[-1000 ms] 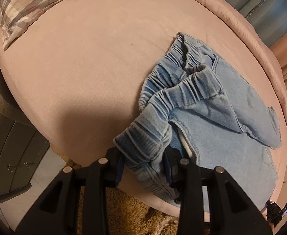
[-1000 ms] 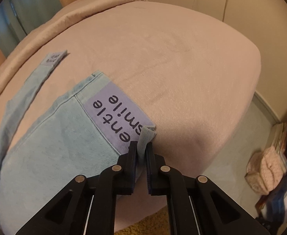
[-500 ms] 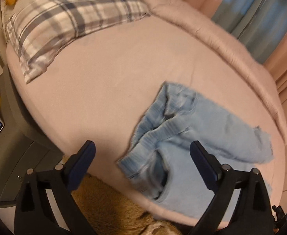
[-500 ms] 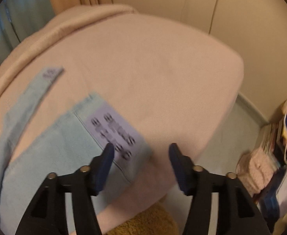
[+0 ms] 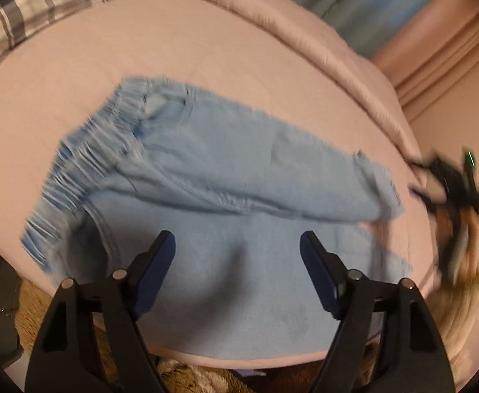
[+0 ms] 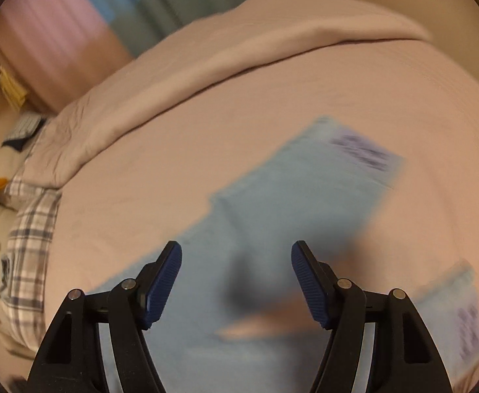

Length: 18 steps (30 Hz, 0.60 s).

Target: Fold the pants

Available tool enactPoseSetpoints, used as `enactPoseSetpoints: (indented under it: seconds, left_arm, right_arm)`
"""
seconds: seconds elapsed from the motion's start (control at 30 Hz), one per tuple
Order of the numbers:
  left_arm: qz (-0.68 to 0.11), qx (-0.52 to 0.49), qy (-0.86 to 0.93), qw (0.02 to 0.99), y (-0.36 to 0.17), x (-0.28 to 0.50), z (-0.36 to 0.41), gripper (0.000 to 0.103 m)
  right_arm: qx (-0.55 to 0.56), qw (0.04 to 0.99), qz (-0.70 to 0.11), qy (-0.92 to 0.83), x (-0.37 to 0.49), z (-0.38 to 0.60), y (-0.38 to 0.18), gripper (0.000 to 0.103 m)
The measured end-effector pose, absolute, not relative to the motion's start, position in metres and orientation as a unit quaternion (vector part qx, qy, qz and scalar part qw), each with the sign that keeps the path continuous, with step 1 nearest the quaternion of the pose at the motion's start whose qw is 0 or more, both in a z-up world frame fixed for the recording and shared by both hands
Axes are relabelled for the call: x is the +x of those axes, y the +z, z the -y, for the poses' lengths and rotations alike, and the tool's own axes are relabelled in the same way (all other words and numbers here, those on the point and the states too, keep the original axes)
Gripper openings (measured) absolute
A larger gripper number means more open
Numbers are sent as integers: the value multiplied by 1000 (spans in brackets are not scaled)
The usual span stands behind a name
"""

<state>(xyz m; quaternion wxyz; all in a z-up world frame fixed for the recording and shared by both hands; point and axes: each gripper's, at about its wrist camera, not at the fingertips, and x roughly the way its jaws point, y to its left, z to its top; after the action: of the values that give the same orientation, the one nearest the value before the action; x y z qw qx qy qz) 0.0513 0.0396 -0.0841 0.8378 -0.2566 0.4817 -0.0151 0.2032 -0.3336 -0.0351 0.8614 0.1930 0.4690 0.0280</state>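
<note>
Though frames blur, pants (image 5: 239, 177) lie on bed (image 5: 180, 52); left tool (image 5: 238, 245), right tool (image 6: 236, 257) released, just opened, nothing between.

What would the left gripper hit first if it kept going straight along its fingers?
Most likely the light blue pants spread on the pink bed; the open left gripper has nothing between its jaws, though blur makes depth uncertain.

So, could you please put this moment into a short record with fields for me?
surface: pink bed
garment: light blue pants, lying spread on the bed, elastic waistband toward the left in the left wrist view
pillow: plaid pillow at the head of the bed
left gripper: open, nothing between the pads, above the pants; jaws have just been closing a little
right gripper: open, empty, above the pants; jaws have just been opening
</note>
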Motion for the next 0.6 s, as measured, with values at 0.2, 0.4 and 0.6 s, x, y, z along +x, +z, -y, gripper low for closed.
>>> enactPoseSetpoints:
  seconds: [0.2, 0.4, 0.6]
  left_arm:
    - [-515, -267, -10, 814, -108, 48, -39, 76]
    - [-514, -276, 3, 812, -109, 44, -50, 76]
    - [-504, -289, -6, 814, -97, 40, -57, 77]
  right_arm:
    - [174, 820, -544, -47, 310, 301, -96, 69]
    - [177, 802, -561, -105, 337, 310, -137, 42]
    - [174, 823, -535, -80, 321, 324, -127, 10]
